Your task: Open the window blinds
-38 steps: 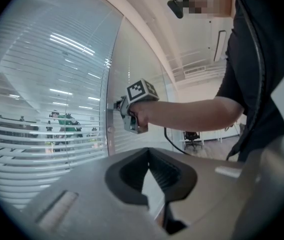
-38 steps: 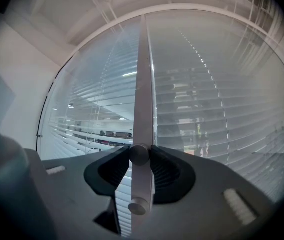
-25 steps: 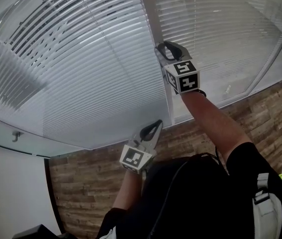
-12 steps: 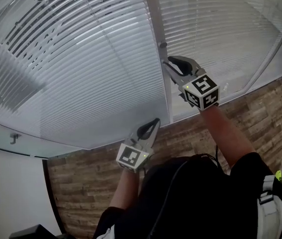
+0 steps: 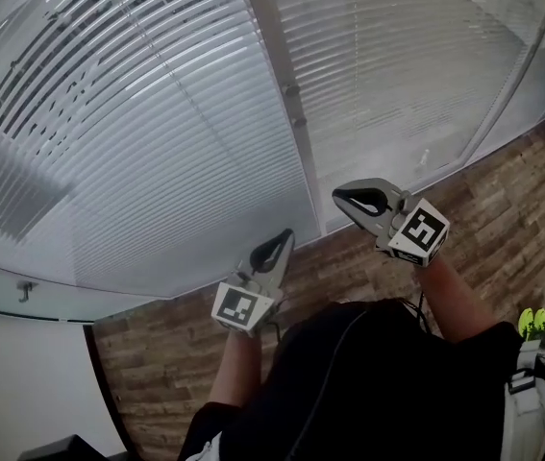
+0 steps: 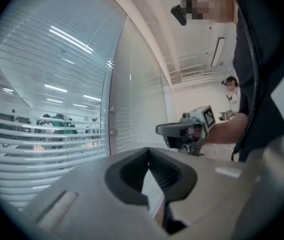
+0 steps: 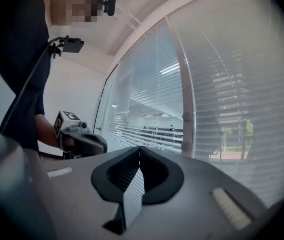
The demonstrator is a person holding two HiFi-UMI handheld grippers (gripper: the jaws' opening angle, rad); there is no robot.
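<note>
We see white, horizontally striped blinds (image 5: 157,142) and a brown plank-patterned floor (image 5: 503,200). The left gripper (image 5: 288,232) and right gripper (image 5: 338,196) are grey, their cubes (image 5: 240,307) black-and-white patterned.

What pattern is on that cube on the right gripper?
Black-and-white square markers on the cube, clearest in the head view.

Blinds: two, a left blind (image 5: 157,133) on the left side of the window post (image 5: 310,161) and a right blind (image 5: 397,56) on its right side; one post, carrying two round knobs (image 5: 291,90), one just under the other. Grippers: two, the left gripper (image 5: 284,238) near the post's foot on its left, the right gripper (image 5: 341,198) near the foot on its right, each with one marker cube (image 5: 236,307), so two cubes. One small hook (image 5: 24,289) far left of the post; two persons, one person (image 5: 368,382) below the post's foot, a second person (image 6: 230,84) well away from it.
</note>
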